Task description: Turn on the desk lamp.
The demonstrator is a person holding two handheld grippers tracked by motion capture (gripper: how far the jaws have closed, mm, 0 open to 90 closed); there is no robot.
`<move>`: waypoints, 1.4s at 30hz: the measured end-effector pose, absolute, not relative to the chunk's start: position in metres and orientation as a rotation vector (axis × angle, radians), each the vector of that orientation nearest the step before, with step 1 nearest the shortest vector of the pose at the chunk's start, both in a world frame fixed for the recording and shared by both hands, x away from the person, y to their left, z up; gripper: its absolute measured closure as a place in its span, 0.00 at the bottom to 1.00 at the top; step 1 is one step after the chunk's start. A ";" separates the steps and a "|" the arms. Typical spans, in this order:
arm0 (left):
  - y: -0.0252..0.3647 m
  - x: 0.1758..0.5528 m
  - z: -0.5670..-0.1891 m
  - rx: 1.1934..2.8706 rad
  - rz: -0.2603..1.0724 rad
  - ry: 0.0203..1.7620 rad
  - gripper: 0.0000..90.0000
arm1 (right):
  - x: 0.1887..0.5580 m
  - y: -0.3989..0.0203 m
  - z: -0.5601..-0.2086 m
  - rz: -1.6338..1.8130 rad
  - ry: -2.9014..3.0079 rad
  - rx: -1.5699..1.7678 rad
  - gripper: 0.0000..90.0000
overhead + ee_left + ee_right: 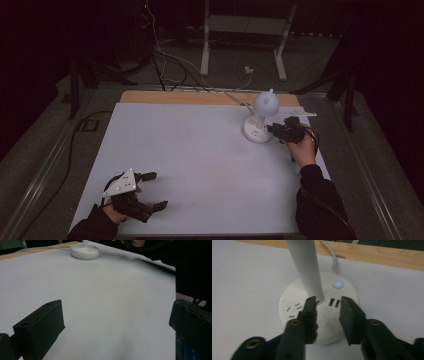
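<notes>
A white desk lamp [265, 104] stands on its round base [257, 132] at the far right of the white table top [190, 150]. In the right gripper view the base [294, 300] carries a blue-lit power button [338, 284], two USB ports [334, 302] and a socket. My right gripper [276, 129] hovers at the base's right side. Its jaws are a little apart over the base with nothing between them [328, 305], just beside the lamp's stem [305, 265]. My left gripper [156, 191] rests at the near left corner, wide open and empty [116, 312].
The lamp's white cord [235, 97] runs off over the wooden back edge [175, 97]. Cables lie on the dark floor behind, near a metal stand [245, 25]. A person's dark sleeve [320, 200] lies along the table's right edge.
</notes>
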State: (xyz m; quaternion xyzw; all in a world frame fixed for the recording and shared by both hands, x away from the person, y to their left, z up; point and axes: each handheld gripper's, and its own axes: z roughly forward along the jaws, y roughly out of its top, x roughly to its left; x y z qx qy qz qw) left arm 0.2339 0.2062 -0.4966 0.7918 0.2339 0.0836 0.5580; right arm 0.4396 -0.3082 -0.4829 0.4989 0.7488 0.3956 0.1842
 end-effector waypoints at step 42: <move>0.206 0.234 -0.497 1.872 0.196 0.554 0.00 | 0.441 -0.296 -0.502 1.066 2.097 1.406 1.00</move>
